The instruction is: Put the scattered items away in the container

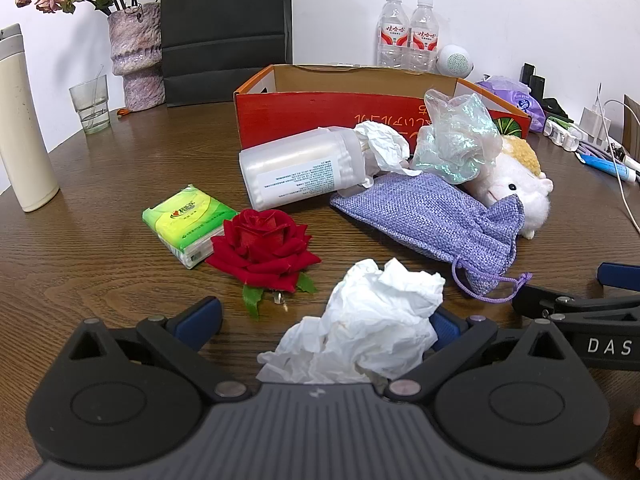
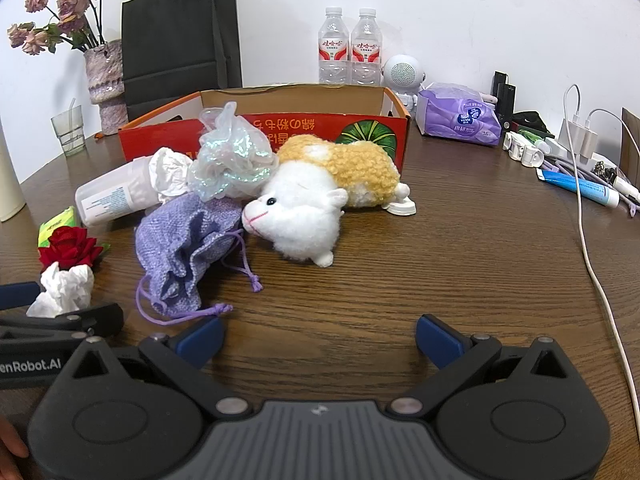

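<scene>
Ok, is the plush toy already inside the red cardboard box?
No, the plush toy lies on the wooden table in front of the red cardboard box, outside its front wall.

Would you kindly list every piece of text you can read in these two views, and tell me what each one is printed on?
"DAS": black body of the right gripper, cut off by the frame edge.
"enRobot.AI": black body of the left gripper, likewise cut off.
Red cardboard box: yellow characters, upside down, not legible.
Two clear water bottles, green tissue pack, purple wipes pack, white cylindrical tub: labels too small or blurred.
</scene>
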